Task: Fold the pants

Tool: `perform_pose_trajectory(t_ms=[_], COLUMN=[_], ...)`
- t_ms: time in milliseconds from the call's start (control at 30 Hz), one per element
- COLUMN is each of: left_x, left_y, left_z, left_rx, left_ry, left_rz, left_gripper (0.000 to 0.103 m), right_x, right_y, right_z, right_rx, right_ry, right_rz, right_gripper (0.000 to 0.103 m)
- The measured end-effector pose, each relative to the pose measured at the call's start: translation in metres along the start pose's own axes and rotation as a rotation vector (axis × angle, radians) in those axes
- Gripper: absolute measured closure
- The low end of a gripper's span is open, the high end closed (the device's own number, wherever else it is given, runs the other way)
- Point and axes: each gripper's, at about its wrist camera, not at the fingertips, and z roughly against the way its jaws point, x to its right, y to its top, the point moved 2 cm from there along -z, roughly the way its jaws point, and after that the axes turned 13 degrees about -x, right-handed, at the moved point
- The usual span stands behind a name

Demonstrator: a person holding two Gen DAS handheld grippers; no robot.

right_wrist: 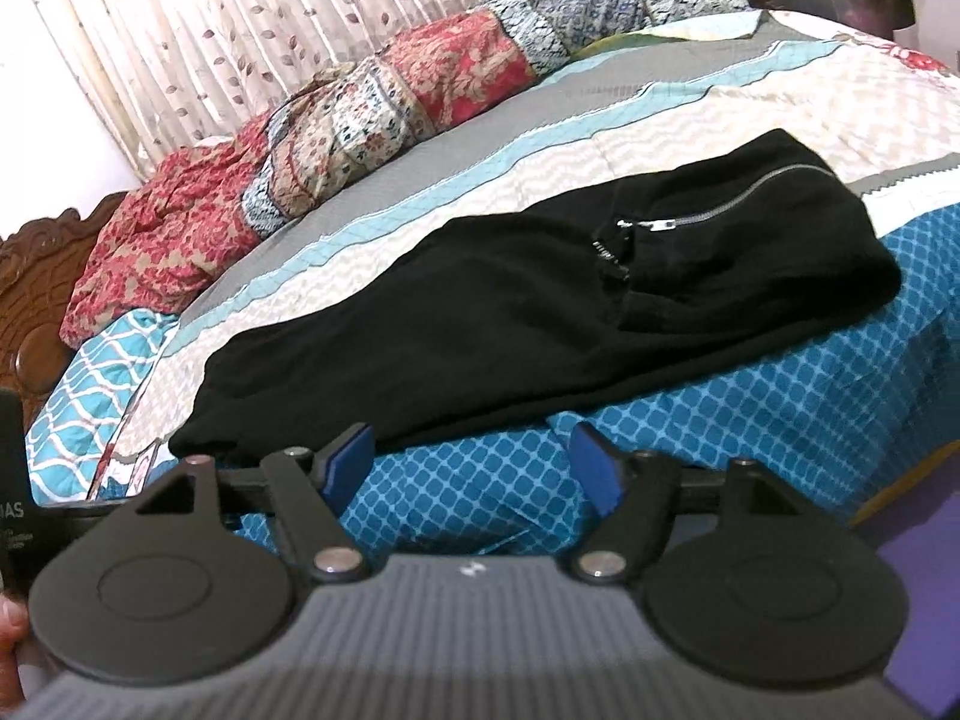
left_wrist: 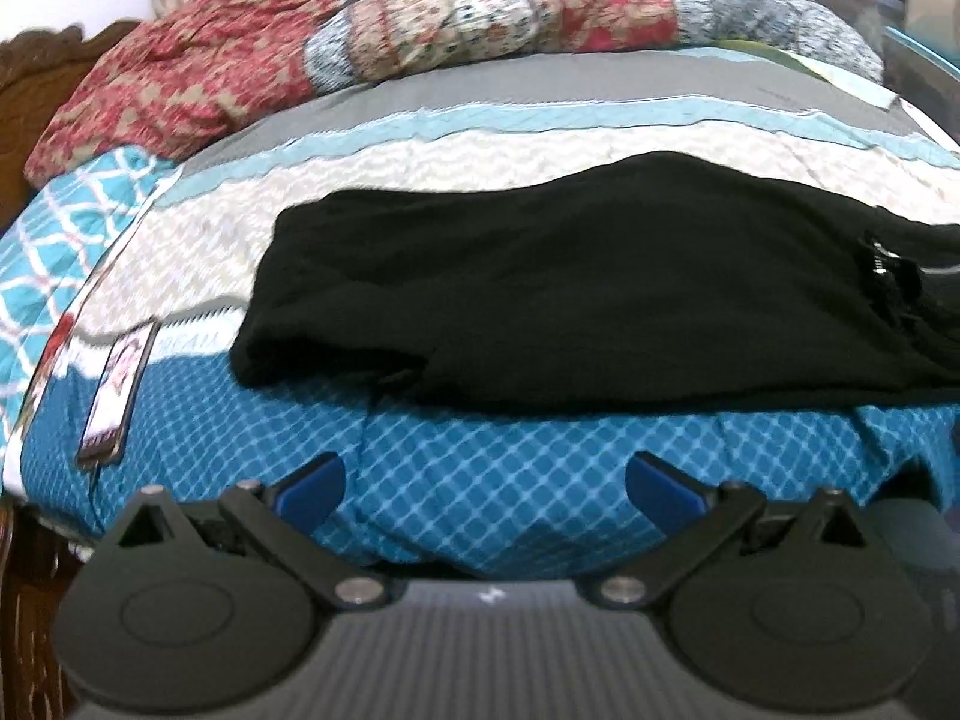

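The black pants (left_wrist: 570,300) lie folded lengthwise along the near edge of the bed, legs to the left and the zipped waist end to the right. In the right wrist view the pants (right_wrist: 540,312) run diagonally, with a silver zipper (right_wrist: 726,204) near the waist. My left gripper (left_wrist: 486,480) is open and empty, held in front of the bed's edge just below the pants. My right gripper (right_wrist: 471,456) is open and empty, close below the leg end of the pants.
The bed carries a blue diamond-pattern cover (left_wrist: 480,480) with white and grey stripes (left_wrist: 480,138). A crumpled red and blue patterned quilt (left_wrist: 360,48) lies at the far side. A phone (left_wrist: 117,390) rests at the left edge. A carved wooden headboard (right_wrist: 30,276) stands left.
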Motion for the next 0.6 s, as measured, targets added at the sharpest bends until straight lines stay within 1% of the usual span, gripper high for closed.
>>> perform_pose_trajectory(t_ms=[167, 333, 600], left_x=[0.026, 0.056, 0.092], left_y=[0.01, 0.014, 0.013], left_z=[0.003, 0.002, -0.005], left_rx=[0.011, 0.014, -0.034], left_ry=[-0.016, -0.017, -0.037], left_rz=[-0.061, -0.121, -0.206], left_gripper=[0.0, 0.0, 0.0], right_x=[0.014, 0.033, 0.064], right_y=[-0.001, -0.002, -0.004], right_z=[0.008, 0.016, 0.024], right_rx=[0.033, 0.053, 0.066], right_ry=[-0.027, -0.044, -0.049], right_rz=[-0.039, -0.091, -0.162], right_gripper=[0.029, 0.029, 0.029])
